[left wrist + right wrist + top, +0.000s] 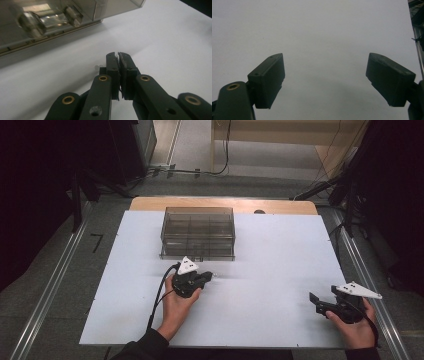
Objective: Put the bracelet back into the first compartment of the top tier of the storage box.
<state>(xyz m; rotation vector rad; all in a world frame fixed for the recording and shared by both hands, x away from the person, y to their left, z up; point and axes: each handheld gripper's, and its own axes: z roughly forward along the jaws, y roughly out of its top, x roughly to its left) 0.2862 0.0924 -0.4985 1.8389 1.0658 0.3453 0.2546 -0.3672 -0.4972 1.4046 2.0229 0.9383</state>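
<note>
Fingers of our left gripper are pressed together with only a hairline gap between the pads, and we cannot make out anything held between them; in the high view this gripper lies low over the white desk, just in front of the smoky clear compartment box, near its front wall but apart from it; our left hand wraps the gripper's body, with the cable trailing back along the forearm; in the left gripper view the box's front edge runs across the upper left, and a tiny pale speck lies on the desk just beside the left finger; what it is we cannot tell. Our right gripper rests near the desk's right edge, well apart from the box, held in our right hand; its fingers stand wide apart over bare white desk, with nothing between them.
</note>
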